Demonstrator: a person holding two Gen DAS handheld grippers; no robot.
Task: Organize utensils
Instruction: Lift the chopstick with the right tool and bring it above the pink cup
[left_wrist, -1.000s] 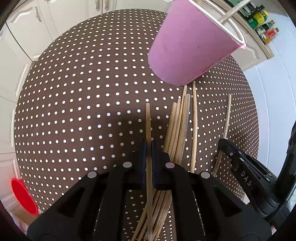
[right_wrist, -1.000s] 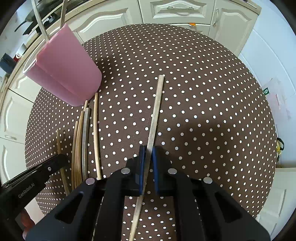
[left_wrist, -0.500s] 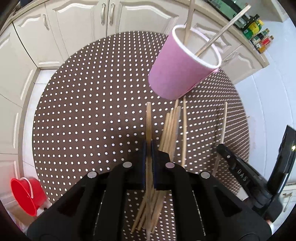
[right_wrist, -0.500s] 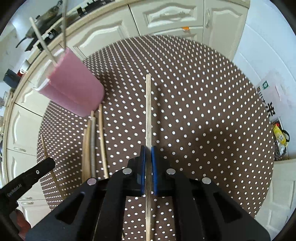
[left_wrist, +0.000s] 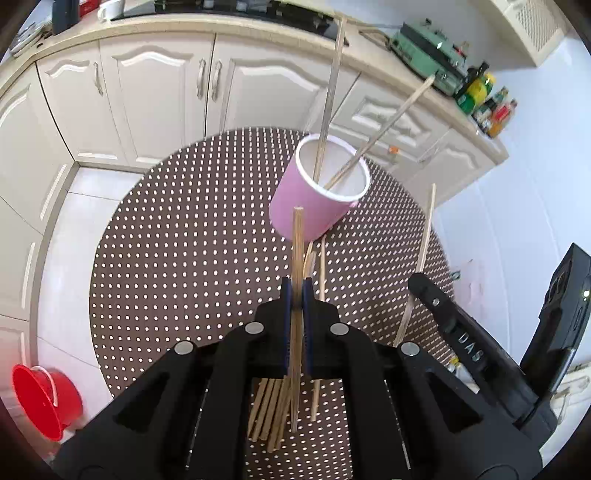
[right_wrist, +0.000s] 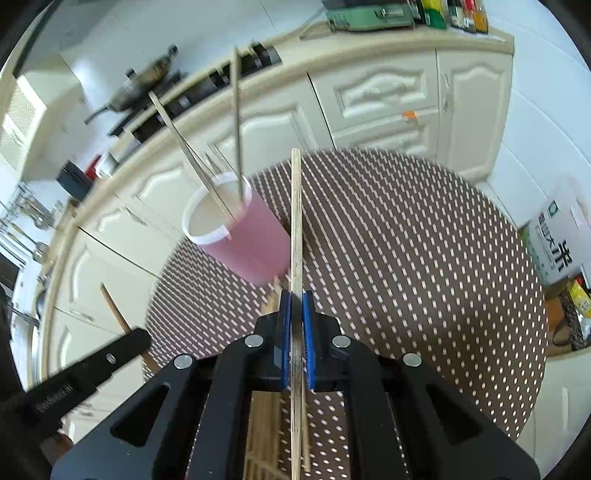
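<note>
- Your left gripper is clamped tight on one wooden chopstick, which points toward the pink cup and is lifted clear of the table.
- Your right gripper pinches a second single chopstick, its tip level with the table's far edge in the right wrist view; the same gripper and stick show at the right of the left wrist view.
- Beneath your left jaws, a loose bundle of chopsticks lies on the round brown polka-dot table; roughly half a dozen, the exact count unclear where they overlap.
- Just beyond, one pink cup stands upright on the table, holding two chopsticks that lean apart.
- On the floor to the left sits one red bucket.
- Cream kitchen cabinets line the background.
</note>
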